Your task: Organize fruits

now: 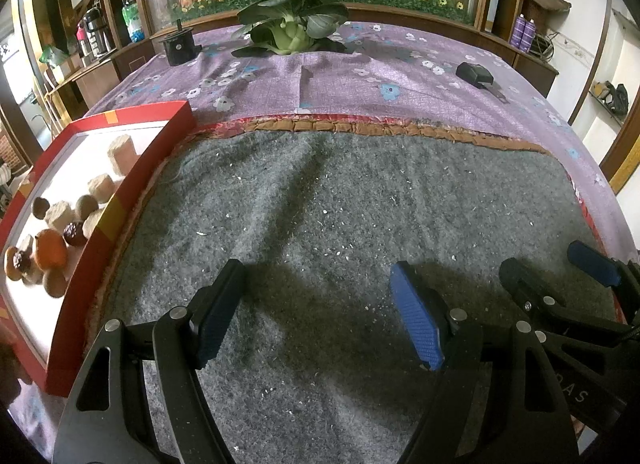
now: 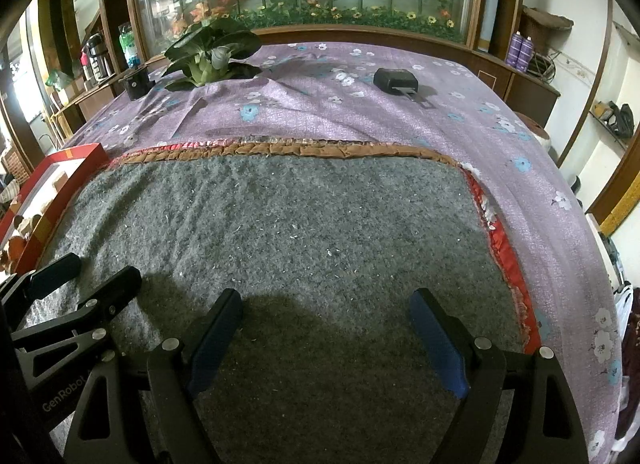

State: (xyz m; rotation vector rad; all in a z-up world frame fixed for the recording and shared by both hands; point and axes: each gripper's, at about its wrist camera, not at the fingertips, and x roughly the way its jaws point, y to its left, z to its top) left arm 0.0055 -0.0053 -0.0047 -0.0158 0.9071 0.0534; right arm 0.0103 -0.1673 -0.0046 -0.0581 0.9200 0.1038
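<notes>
We saw one table spread with a purple floral cloth (image 1: pixel 400 76), and over its near half lay one grey felt mat (image 1: pixel 340 216), which we judged was put there as the working surface. Nothing sat on the mat itself.

At the left edge of the mat, touching its fringe, stood one red box (image 1: pixel 120 200) with a white interior, placed within easy reach of the left tool. Inside it lay the fruits: we counted one orange fruit (image 1: pixel 50 252), two dark berry-like ones (image 1: pixel 74 233), roughly three small brown round ones (image 1: pixel 86 205), and about five pale blocks (image 1: pixel 120 153) that seemed to serve as dividers or props. Glare on the box floor made that count unsure. With the fruit already gathered in the box, we judged the task either finished or not yet begun.

At the far side one leafy green vegetable (image 1: pixel 290 30) lay on the cloth, with one black round device (image 1: pixel 178 48) to its left and one black folding item (image 1: pixel 474 74) to its right, all well apart from the box.

Our left gripper (image 1: pixel 316 312) hung over the near mat with its fingers spread and nothing between them. Our right gripper (image 2: pixel 326 338) hung just beside it, likewise spread and empty, both apparently waiting.
</notes>
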